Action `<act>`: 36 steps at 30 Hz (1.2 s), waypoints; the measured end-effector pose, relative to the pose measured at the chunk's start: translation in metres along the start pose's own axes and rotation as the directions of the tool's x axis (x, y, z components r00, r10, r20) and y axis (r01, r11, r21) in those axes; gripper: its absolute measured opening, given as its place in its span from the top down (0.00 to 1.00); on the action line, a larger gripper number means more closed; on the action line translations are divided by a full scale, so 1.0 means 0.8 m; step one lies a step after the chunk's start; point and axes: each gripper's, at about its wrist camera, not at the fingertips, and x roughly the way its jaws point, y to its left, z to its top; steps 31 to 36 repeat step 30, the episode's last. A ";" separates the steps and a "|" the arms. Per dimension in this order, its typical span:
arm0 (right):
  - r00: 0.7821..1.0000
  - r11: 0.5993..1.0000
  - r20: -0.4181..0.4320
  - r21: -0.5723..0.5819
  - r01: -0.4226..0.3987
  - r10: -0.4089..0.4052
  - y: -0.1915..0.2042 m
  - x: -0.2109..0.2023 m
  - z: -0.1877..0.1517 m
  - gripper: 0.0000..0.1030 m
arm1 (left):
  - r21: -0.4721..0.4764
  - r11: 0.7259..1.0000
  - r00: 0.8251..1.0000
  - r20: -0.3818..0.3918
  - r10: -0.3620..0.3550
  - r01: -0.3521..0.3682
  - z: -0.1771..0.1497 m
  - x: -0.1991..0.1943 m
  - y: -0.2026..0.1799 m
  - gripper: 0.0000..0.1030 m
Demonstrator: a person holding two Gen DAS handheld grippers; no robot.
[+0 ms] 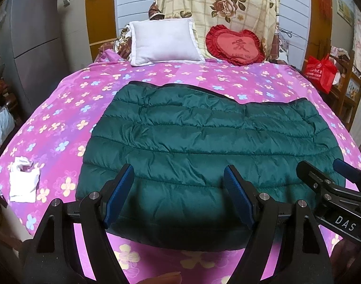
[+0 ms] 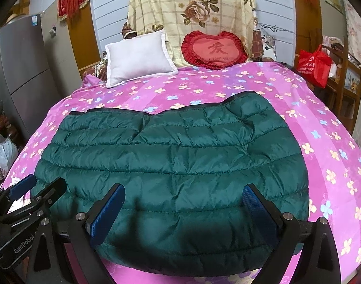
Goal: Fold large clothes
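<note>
A dark green quilted jacket lies folded into a wide, flat rectangle on the pink flowered bedsheet. My left gripper hovers open over the jacket's near left part, and nothing sits between its blue pads. My right gripper is open too, over the near edge of the jacket, its blue pads wide apart. Each gripper shows in the other's view: the right gripper at the right edge, the left gripper at the lower left.
A white pillow and a red heart cushion lean at the head of the bed against a flowered cloth. A crumpled white bag lies on the sheet at left. A grey fridge stands left, a red bag right.
</note>
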 end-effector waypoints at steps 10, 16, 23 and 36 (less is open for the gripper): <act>1.000 1.000 -0.005 0.001 0.001 -0.001 0.003 0.004 0.000 0.04 | 0.005 1.000 1.000 -0.010 -0.010 0.010 -0.003 0.003 -0.004 0.23; 1.000 1.000 -0.007 0.001 0.000 0.000 0.002 0.005 0.000 0.04 | 0.006 1.000 1.000 -0.011 -0.012 0.012 -0.003 0.004 -0.004 0.23; 1.000 1.000 -0.013 0.003 -0.001 0.001 0.002 0.008 0.000 0.04 | 0.001 1.000 1.000 -0.022 -0.018 0.018 -0.004 0.007 -0.004 0.23; 1.000 1.000 -0.025 0.007 -0.014 0.015 0.000 0.015 0.000 0.04 | 0.002 0.999 0.998 -0.029 -0.048 0.048 -0.004 0.013 0.001 0.23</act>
